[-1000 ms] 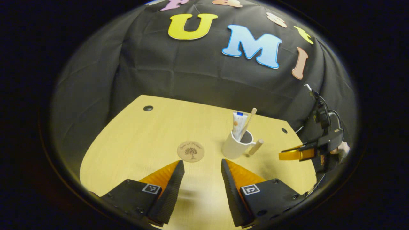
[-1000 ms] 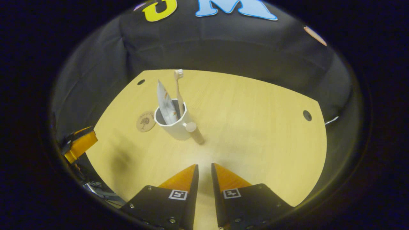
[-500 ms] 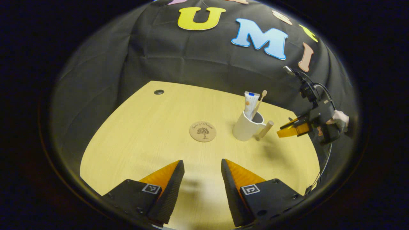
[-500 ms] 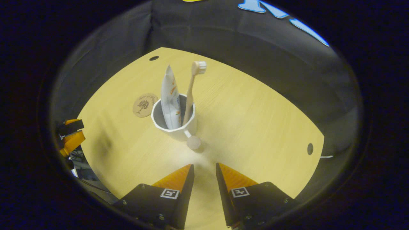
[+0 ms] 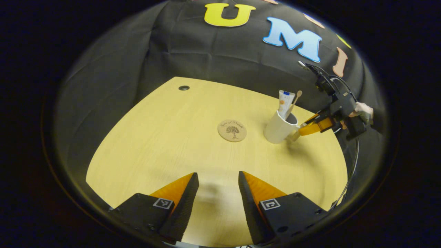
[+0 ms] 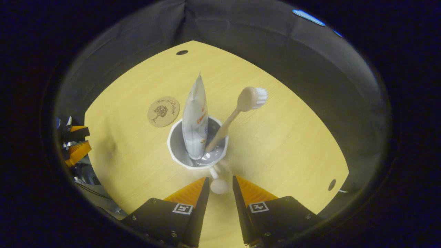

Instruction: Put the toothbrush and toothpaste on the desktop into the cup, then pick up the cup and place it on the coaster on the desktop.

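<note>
White faceted ceramic cup [image 6: 197, 150] already holds toothpaste tube [image 6: 195, 122], wooden toothbrush [image 6: 234, 115]; right tongs [image 6: 219, 185] straddle peg handle [image 6: 218, 183], slightly parted, no squeeze yet; left tongs [image 5: 216, 193] open, empty, parked low clear of round cork coaster [image 5: 232, 130].

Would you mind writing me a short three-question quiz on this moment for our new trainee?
1. True or false: the toothbrush and the toothpaste stand in the cup.
2. Where is the coaster?
A. under the cup
B. bare on the desk, beside the cup
C. in the left claw
3. Fill in: the right claw has its fingers on either side of the cup's ____.

Key: 1 true; 2 B; 3 handle.
</note>
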